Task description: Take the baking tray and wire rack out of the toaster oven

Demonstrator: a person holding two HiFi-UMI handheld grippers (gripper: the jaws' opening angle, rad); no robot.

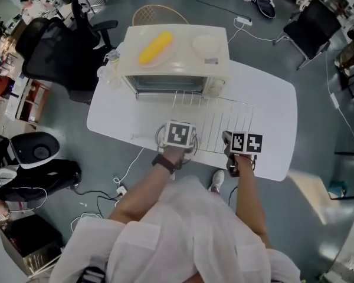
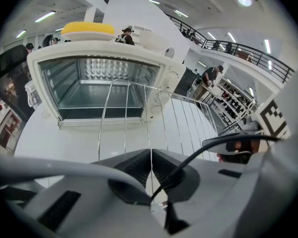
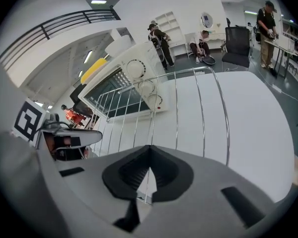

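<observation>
Over table (image 1: pixel 271 99), wire rack (image 1: pixel 215 119) (far edge by oven (image 1: pixel 183 63)), near edge clamped in left gripper (image 2: pixel 150 168), right gripper (image 3: pixel 148 175)

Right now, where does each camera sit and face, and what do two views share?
Head view: on the head, facing down at table, oven, rack; forearms, left gripper, right gripper show.
Left gripper view: on left gripper, facing oven's open front; shut on rack.
Right gripper view: on right gripper, facing oven slantwise; shut on rack.
Both share oven, rack.
</observation>
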